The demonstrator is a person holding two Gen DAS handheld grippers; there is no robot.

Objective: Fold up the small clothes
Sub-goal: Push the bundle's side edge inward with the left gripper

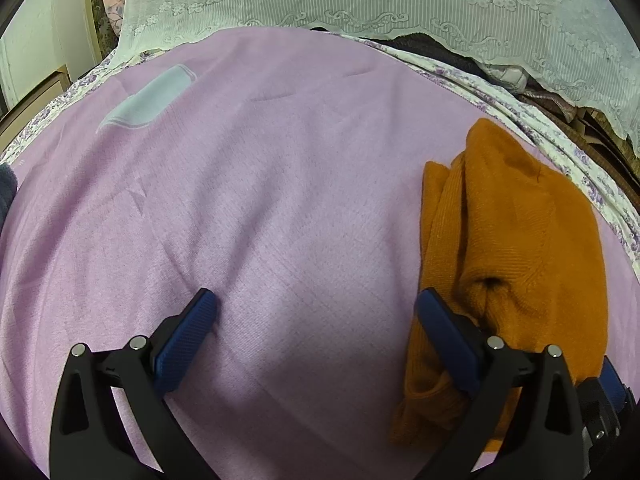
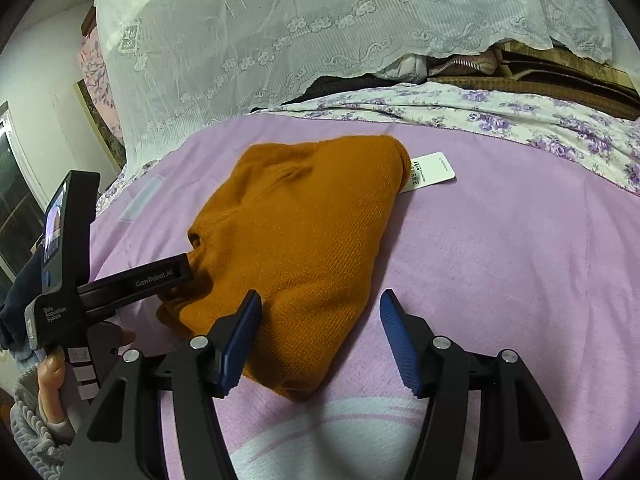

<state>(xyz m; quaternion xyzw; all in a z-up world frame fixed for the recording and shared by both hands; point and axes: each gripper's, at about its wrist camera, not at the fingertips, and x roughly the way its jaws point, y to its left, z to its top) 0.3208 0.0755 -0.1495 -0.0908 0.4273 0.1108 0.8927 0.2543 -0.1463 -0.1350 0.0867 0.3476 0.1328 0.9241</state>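
A folded orange knit garment [image 2: 304,232] lies on the pink bed cover [image 2: 500,260], with a white tag [image 2: 432,170] sticking out at its far right. In the left wrist view the garment [image 1: 516,248] is at the right. My left gripper [image 1: 316,300] is open and empty, its right finger [image 1: 444,328] against the garment's left edge; it also shows in the right wrist view [image 2: 132,280]. My right gripper [image 2: 320,300] is open and empty, with its left finger [image 2: 240,340] over the garment's near edge.
A white lace cloth [image 2: 280,32] hangs over piled things at the back. A floral sheet [image 2: 520,116] borders the pink cover [image 1: 240,200]. A pale printed patch [image 1: 152,100] marks the cover at far left. A dark cloth [image 1: 6,188] lies at the left edge.
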